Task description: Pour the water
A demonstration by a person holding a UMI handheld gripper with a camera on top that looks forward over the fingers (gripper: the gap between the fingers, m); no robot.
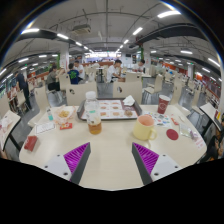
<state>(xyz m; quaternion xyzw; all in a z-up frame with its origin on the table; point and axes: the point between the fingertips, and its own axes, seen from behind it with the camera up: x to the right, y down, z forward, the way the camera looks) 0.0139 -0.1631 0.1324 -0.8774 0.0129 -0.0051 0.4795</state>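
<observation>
As seen from the gripper view, the only view given, the gripper [111, 160] is held above the near part of a round pale table [110, 170], its two fingers spread wide apart with nothing between them, the purple pads [77, 156] facing each other across bare tabletop. What appears to be the pouring vessel, a pale yellow pitcher [145, 127], is found ahead of the fingers and somewhat to the right, standing upright with its long axis vertical, well beyond the right finger's tip. A small jar with amber contents [94, 124] is seen ahead and slightly to the left, also upright, and may be judged the receiving vessel, though this cannot be settled from the picture. Between and behind the two a tray [113, 109] holding small items is laid, and a red cup [163, 104] is placed further back to the right. A red round lid or coaster [172, 134] lies flat beside the pitcher on its right, and a plate of food [65, 116] and some papers [45, 127] are spread to the left. No obstacle is seen on the direct line from the fingers to the pitcher; a forward reach turned slightly rightward would be called for. Beyond the table a large hall with other tables is visible.
</observation>
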